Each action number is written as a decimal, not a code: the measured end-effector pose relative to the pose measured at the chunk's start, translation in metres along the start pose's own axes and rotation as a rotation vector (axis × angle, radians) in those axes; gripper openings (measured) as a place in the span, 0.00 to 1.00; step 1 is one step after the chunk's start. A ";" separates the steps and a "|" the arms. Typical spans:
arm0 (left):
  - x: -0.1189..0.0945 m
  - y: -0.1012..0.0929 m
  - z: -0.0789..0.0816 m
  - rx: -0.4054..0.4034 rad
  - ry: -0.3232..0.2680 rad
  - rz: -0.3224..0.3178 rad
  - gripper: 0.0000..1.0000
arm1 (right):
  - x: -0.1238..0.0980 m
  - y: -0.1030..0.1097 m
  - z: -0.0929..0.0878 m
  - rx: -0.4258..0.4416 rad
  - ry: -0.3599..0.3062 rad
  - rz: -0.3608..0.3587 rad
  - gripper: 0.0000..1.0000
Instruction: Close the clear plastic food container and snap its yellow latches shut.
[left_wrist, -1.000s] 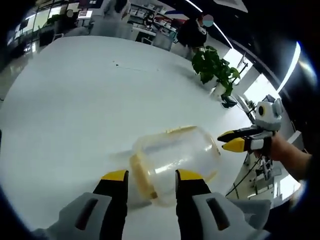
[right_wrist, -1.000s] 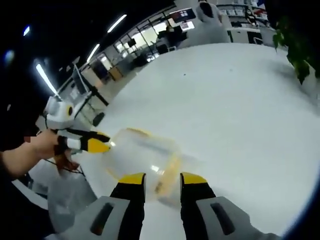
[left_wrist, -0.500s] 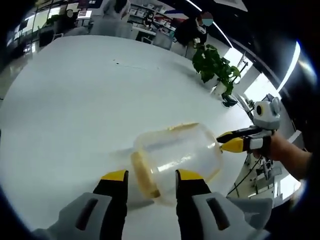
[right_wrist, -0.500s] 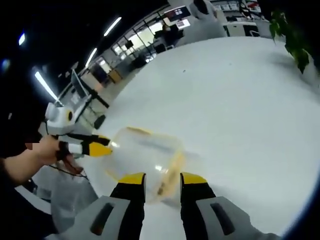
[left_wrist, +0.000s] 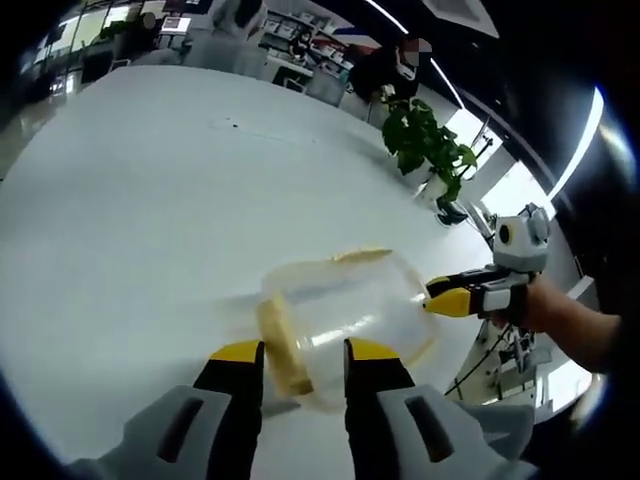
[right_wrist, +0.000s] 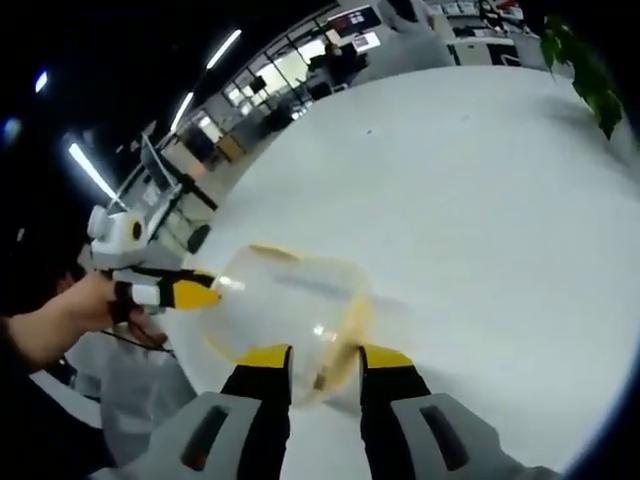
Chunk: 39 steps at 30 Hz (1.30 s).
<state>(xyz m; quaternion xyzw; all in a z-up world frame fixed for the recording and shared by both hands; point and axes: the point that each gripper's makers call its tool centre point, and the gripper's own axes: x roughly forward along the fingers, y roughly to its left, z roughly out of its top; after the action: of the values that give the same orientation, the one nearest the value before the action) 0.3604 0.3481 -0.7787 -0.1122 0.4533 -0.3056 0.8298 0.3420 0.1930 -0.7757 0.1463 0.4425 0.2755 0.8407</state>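
Container: the clear plastic food container (left_wrist: 345, 325) sits on the white table (left_wrist: 130, 210), near the table's edge, between the two grippers; lid on top.
Latches: a yellow latch (left_wrist: 277, 345) runs along the side facing the left gripper; a second yellow latch (left_wrist: 360, 256) shows on the far side.
Left gripper (left_wrist: 300, 352): jaws parted, yellow tips either side of the near latch, at the container's wall; whether they touch it cannot be told.
Right gripper (right_wrist: 325, 357): jaws parted, tips at the container's near side. In the left gripper view it comes in from the right, its tips at the container's corner, with a hand (left_wrist: 545, 305) behind it.
Surroundings: potted plant (left_wrist: 425, 145) at the table's far edge.
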 end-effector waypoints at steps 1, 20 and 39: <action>0.000 0.000 0.000 -0.003 -0.002 -0.001 0.29 | 0.000 0.000 0.000 -0.007 -0.003 -0.001 0.24; 0.005 -0.005 0.002 -0.041 -0.020 0.014 0.23 | 0.004 0.003 0.001 -0.048 0.052 -0.031 0.19; 0.001 0.005 0.003 -0.026 -0.036 0.022 0.25 | 0.008 0.007 -0.004 0.052 0.075 0.003 0.15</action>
<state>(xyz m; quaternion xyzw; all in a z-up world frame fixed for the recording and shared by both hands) 0.3648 0.3510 -0.7801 -0.1233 0.4435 -0.2884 0.8396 0.3399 0.2034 -0.7797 0.1584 0.4805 0.2706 0.8191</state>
